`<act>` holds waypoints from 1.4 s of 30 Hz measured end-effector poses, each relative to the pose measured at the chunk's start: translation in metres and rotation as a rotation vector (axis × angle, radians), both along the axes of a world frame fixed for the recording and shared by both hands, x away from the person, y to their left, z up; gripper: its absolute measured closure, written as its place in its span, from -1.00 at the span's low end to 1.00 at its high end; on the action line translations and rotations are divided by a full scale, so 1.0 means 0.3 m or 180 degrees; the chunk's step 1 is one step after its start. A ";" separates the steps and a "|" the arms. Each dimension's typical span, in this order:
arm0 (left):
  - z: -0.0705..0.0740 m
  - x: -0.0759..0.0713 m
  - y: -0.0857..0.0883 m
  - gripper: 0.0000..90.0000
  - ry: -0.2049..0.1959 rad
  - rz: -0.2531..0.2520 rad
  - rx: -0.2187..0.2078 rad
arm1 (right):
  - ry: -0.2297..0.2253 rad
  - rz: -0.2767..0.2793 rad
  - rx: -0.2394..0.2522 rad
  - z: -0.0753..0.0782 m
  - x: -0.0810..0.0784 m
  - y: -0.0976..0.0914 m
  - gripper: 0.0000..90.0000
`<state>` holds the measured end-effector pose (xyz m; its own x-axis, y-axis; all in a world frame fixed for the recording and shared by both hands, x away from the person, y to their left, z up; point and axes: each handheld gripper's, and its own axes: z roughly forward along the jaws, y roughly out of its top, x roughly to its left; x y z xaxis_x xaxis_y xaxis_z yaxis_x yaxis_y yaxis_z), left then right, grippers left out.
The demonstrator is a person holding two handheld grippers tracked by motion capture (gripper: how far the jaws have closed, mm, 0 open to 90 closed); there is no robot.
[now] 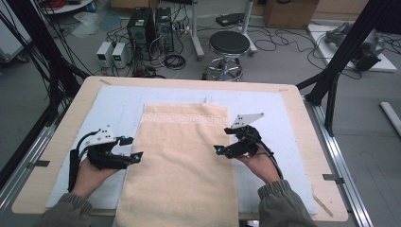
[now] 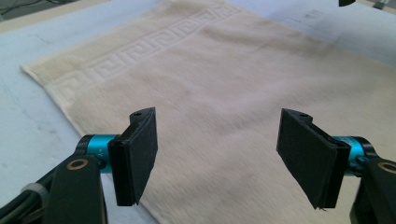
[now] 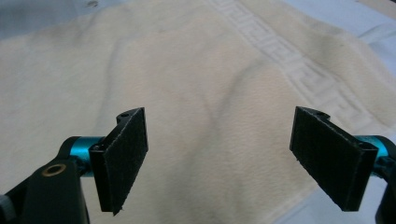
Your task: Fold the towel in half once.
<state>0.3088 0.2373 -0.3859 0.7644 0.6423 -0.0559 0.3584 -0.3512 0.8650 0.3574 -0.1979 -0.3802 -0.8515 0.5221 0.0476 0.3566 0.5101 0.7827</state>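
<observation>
**Towel handling — both grippers empty, grip on one layer at risk**

High view: The cream towel (image 1: 182,161) lies flat on a pale blue mat (image 1: 118,106) atop the table (image 1: 305,127), its patterned border at the far end and its near end draped over the table's front edge. The left gripper (image 1: 132,147) stands at the towel's left edge, the right gripper (image 1: 218,149) over its right edge, jaws pointing inward. Judged risk: if the two jaws close at unequal points along the edges, the cloth would lift crooked and any fold would come out skewed. The overhanging end could also drag the cloth toward the person once it is raised.

Left gripper view: The jaws stand well apart with nothing between them — the pads (image 2: 140,156) touch no cloth. The towel spreads beyond them, border to the upper left. Judged risk: a shallow approach may pinch the mat together with the towel.

Right gripper view: Jaws likewise wide and empty; pads (image 3: 123,161) clear of the fabric. Soft wrinkles run across the cloth — a bite on a ridge could slip.
</observation>
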 end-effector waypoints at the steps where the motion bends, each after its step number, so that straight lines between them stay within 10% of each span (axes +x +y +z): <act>1: 0.011 0.022 -0.004 -0.34 -0.0030 0.0035 0.0015 | -0.0002 -0.0033 0.0007 0.005 0.014 -0.005 -0.58; 8: 0.047 0.161 -0.011 -0.29 -0.0096 0.0224 0.0014 | -0.0010 -0.0292 0.0152 0.032 0.134 -0.045 -0.52; 17: -0.077 0.271 -0.048 -0.14 0.0149 0.0353 0.0186 | 0.0174 -0.0551 -0.0045 -0.067 0.227 -0.047 -0.36; 32: -0.181 0.325 -0.068 0.09 0.0365 0.0712 0.0550 | 0.0281 -0.0854 -0.0234 -0.200 0.241 -0.042 0.17; 42: -0.172 0.318 -0.086 0.74 0.0435 0.0739 0.0542 | 0.0400 -0.0831 -0.0212 -0.192 0.235 -0.025 0.81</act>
